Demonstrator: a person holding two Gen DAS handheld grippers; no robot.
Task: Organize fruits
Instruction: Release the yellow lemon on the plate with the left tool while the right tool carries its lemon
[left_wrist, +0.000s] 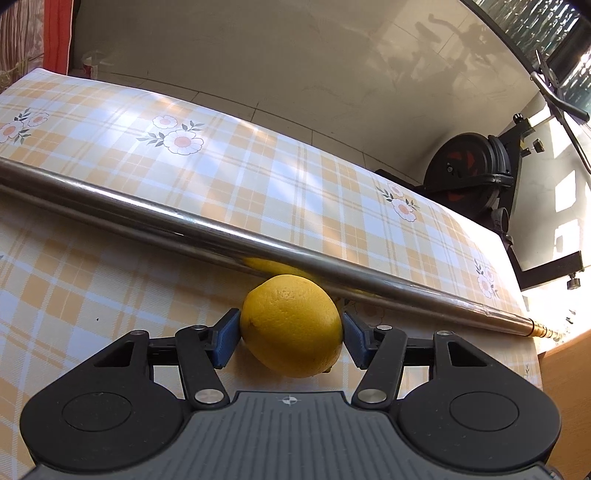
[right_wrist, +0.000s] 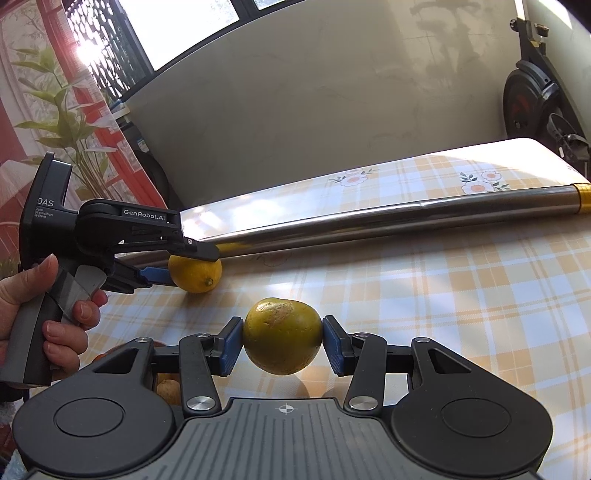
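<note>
A yellow lemon (left_wrist: 291, 328) rests on the checked tablecloth (left_wrist: 110, 295), right against a steel pole (left_wrist: 221, 229). My left gripper (left_wrist: 291, 325) has its blue pads (left_wrist: 227, 338) pressed on both sides of the lemon. In the right wrist view the same lemon (right_wrist: 195, 275) sits at the left, with the left gripper (right_wrist: 184, 264) around it and a hand (right_wrist: 22, 302) on its handle. My right gripper (right_wrist: 282, 338) is shut on a greenish-yellow round fruit (right_wrist: 282, 336) with a rough pale patch, held above the cloth.
The steel pole (right_wrist: 369, 218) lies across the table from left to right, ending in a gold tip (right_wrist: 583, 197). Small brownish fruits (right_wrist: 168, 391) show low beside the right gripper's body. An exercise bike (left_wrist: 469, 173) stands beyond the table's far corner.
</note>
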